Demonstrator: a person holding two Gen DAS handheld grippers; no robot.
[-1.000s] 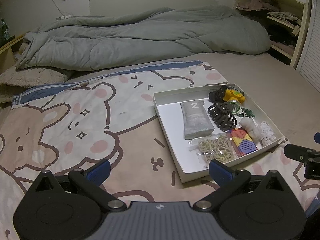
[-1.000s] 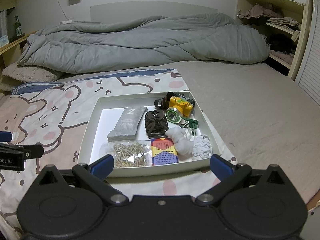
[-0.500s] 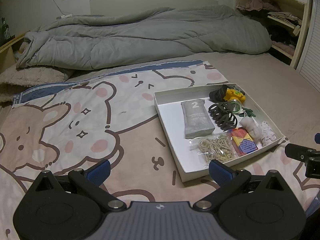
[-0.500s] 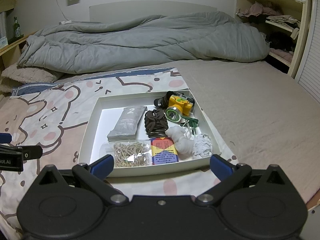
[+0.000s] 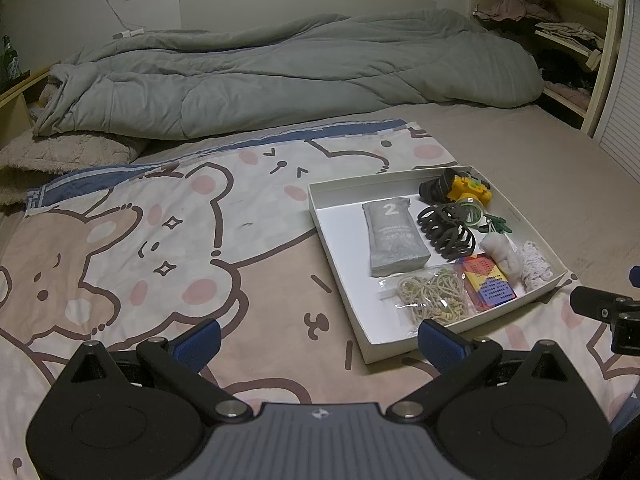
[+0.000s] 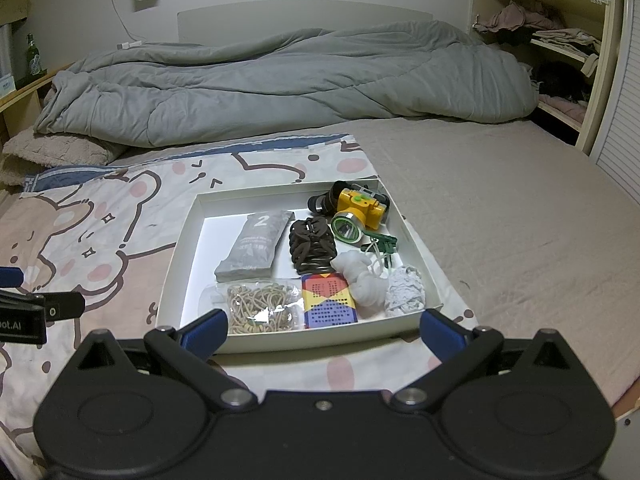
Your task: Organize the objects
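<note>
A shallow white box (image 6: 188, 240) (image 5: 340, 248) lies on the cartoon blanket. It holds a grey pouch marked 2 (image 6: 254, 246) (image 5: 394, 240), dark hair ties (image 6: 312, 246) (image 5: 448, 232), a yellow headlamp (image 6: 356, 210) (image 5: 468, 192), a bag of rubber bands (image 6: 260, 308) (image 5: 430, 296), a colourful card pack (image 6: 329, 300) (image 5: 490, 282), white cotton (image 6: 362, 280), lace (image 6: 404, 290) and green clips (image 6: 382, 244). My right gripper (image 6: 322, 332) hovers open at the box's near edge. Left of the box, my left gripper (image 5: 318, 340) is open over the blanket. Both are empty.
A rumpled grey duvet (image 6: 280, 84) covers the far half of the bed. A fuzzy beige pillow (image 6: 52, 152) sits at the far left. Shelves with clothes (image 6: 560, 52) stand at the right. A green bottle (image 6: 34, 56) is on the left ledge. Bare beige sheet (image 6: 500, 220) lies right of the box.
Both grippers have drifted very slightly; the box and its contents have not moved. Both stay open and empty.
</note>
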